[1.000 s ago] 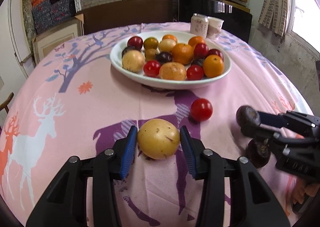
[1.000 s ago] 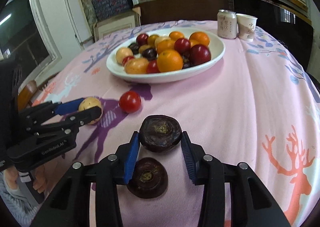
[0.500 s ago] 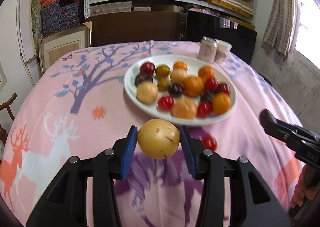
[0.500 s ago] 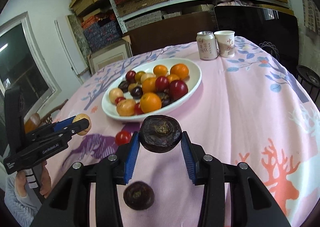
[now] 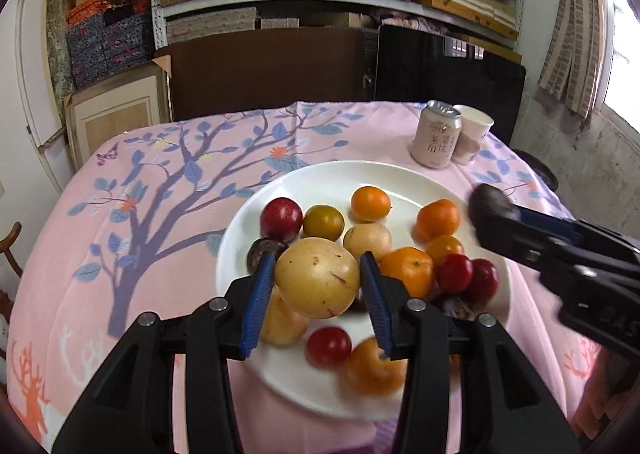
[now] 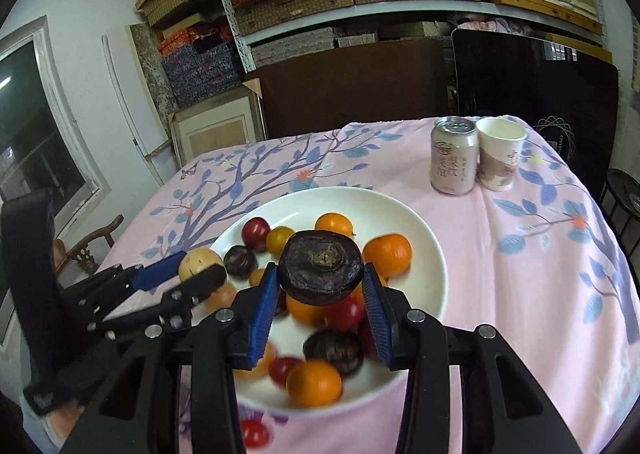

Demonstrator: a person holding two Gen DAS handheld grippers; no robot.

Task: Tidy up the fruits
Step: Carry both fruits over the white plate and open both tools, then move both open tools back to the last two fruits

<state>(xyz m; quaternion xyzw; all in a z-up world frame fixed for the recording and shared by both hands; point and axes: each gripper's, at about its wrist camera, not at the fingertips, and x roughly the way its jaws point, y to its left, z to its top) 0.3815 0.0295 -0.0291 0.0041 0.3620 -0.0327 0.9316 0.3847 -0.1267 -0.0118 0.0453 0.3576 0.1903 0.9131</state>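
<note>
Risked a roll-off if either fruit was let go from this height onto the crowded heap; could have knocked neighbours over the rim. Left gripper [image 5: 318, 286] clamped on a yellow fruit [image 5: 317, 283], centre frame, pads at its sides, held above the white plate [image 5: 344, 178]. Right gripper [image 6: 320, 290] clamped likewise on a dark wrinkled fruit [image 6: 321, 267], centre frame over the plate. Possibly a tomato [image 6: 253, 433] left on the cloth at bottom, blurred. Can [image 6: 453, 156] and cup [image 6: 501, 159] stood upper right.
</note>
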